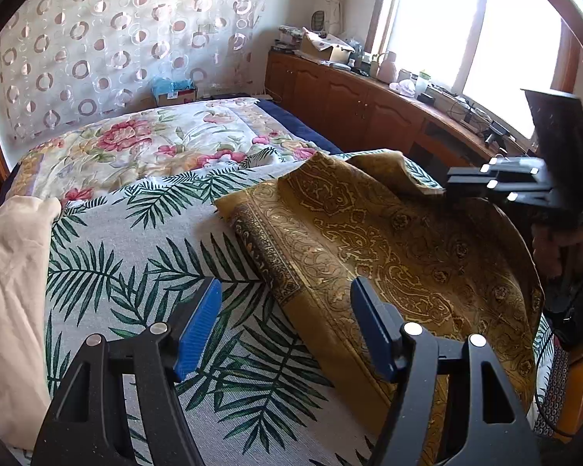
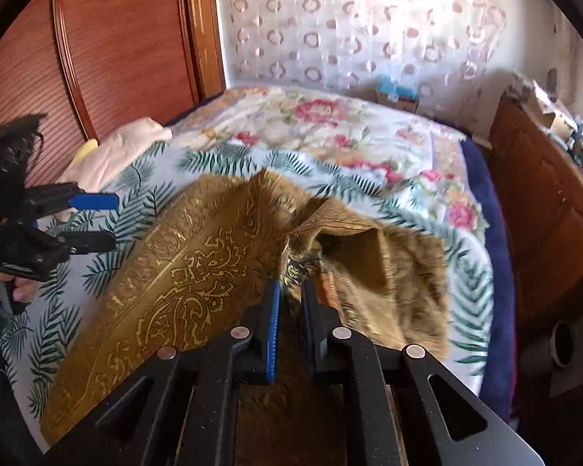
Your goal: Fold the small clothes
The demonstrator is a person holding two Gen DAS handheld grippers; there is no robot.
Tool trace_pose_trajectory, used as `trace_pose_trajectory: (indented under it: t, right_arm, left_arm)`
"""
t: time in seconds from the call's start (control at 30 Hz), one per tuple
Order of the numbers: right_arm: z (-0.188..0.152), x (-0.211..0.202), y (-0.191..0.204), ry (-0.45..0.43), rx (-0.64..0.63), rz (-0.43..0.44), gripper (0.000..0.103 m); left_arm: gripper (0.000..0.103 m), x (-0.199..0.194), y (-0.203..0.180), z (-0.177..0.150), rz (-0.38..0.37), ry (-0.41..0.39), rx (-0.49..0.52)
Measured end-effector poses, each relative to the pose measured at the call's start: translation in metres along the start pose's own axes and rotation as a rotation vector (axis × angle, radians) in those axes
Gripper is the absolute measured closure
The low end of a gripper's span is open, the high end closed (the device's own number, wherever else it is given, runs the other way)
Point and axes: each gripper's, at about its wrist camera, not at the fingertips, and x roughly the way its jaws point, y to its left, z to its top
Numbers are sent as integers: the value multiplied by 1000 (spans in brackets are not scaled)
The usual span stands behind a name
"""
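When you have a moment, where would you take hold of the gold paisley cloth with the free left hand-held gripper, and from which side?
Probably its near-left hem, the dark-banded edge of the gold paisley cloth. It lies flat on the palm-leaf sheet just ahead of the open left hand-held gripper, so come in low from the left and pinch across the edge.

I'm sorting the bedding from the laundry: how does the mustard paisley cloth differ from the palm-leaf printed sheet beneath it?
The mustard paisley cloth is dark gold with fine ornamental patterning; the palm-leaf printed sheet is pale with large green fronds. The cloth is rumpled, one edge raised off the bed; the sheet lies spread flat. The cloth covers only part of the sheet, which reaches further across the bed. Both are patterned fabrics on the same bed.
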Motion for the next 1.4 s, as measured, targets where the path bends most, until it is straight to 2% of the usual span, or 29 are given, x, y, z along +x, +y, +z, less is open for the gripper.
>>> trace_pose_trajectory:
  t: [0.07,0.17,0.3,0.4,0.43,0.47,0.5,0.63,0.83,0.93,0.97,1.0,1.03,1.07,1.1,1.2,1.3,1.33,1.4]
  right_arm:
    - [1,-11,-8,-31,2,-39,80]
    - [2,-12,-21,-39,4,-96,77]
    - [5,20,-33,27,2,-134,75]
    - [6,47,-28,79,-4,-90,73]
    - [9,52,-25,96,-3,-75,69]
    - [10,57,-19,106,-11,-76,58]
    - [11,61,-12,113,-29,-87,52]
    - [15,76,4,143,-80,-118,47]
    - [33,99,-7,170,-47,-142,45]
    - [37,112,-12,175,-27,-125,45]
    - [38,112,-11,173,-40,-120,47]
    - [38,110,-11,169,-54,-103,60]
    - [36,109,-14,166,-67,-98,68]
    - [33,106,-14,163,-81,-127,82]
    - [31,104,-16,161,-90,-173,90]
    - [27,95,-34,132,-39,-238,98]
    - [24,79,-61,77,42,-288,100]
    - [24,74,-67,61,66,-293,100]
    - [22,64,-75,35,107,-238,100]
  left_arm:
    - [33,0,-1,1,-2,0,2]
    - [33,2,-1,2,-2,2,5]
    - [33,6,-1,2,2,11,5]
    - [33,8,-1,3,6,15,7]
    - [33,8,0,3,8,17,7]
    - [33,8,0,3,9,19,8]
    - [33,9,0,4,12,21,8]
    - [33,10,1,5,11,17,7]
    - [33,23,-3,5,9,39,25]
    - [33,35,-8,6,18,63,50]
    - [33,38,-8,6,20,74,53]
    - [33,44,-9,6,24,89,55]
    - [33,49,-9,6,32,105,61]
    - [33,53,-10,6,41,117,65]
    - [33,57,-11,5,49,134,67]
    - [33,60,-14,5,72,135,85]
    - [33,60,-14,5,77,134,87]
    - [33,60,-14,5,76,133,88]
    - [33,60,-13,4,76,130,90]
